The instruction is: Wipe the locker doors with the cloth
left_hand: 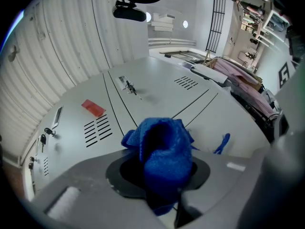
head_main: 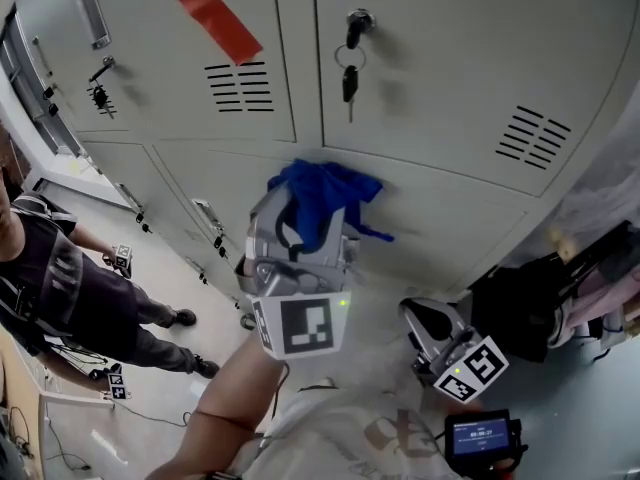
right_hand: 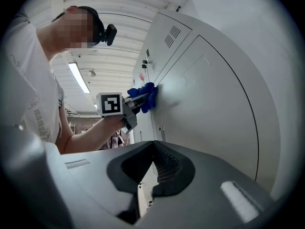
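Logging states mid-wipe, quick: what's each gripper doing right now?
Left gripper: closed on the blue cloth.
Right gripper: closed, nothing between its jaws.

Keys (head_main: 349,80) dangling; red tape strip (head_main: 215,13); bystander (head_main: 60,288) at left.

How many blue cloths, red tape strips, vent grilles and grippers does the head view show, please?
Blue cloth: 1
Red tape strip: 1
Vent grilles: 2
Grippers, left and right: 2
Total: 6
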Available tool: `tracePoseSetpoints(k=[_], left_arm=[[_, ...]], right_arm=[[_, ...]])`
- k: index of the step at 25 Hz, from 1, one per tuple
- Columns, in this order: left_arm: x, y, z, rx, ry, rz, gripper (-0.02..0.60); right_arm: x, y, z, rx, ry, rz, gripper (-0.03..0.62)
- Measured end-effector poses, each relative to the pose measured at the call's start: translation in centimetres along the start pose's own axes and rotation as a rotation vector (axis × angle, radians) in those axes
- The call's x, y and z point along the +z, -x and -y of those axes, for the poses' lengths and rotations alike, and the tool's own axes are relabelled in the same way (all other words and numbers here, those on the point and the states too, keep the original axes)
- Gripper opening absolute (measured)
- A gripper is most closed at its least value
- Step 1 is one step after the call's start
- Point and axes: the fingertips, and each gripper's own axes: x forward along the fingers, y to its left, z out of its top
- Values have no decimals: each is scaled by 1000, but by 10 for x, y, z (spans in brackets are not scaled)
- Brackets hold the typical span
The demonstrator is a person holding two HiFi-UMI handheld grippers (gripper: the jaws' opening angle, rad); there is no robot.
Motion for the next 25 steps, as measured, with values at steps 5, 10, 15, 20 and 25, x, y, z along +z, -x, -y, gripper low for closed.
tracePoseSetpoints(k=[5,10,15,20,25], left_arm=[[-21,7,4,-44,-2,-27,133],[-32,16,21,-132,-144,-28,133],[-33,10,36,-233,-290,-15,135],[-34,15,51,-257,-266,-49,135],[-17,7,69,-271,-264,-34,135]], right_arm=[[-5,-5,-1,-1,-6,-7,3],[-13,-10,-9,7,-30,-22,3],[-5,-19,-4,23,-4,-4,3],[-14,-15,-5,21,-32,-11,3],[-13,-8,-2,20,-38,-5,3]])
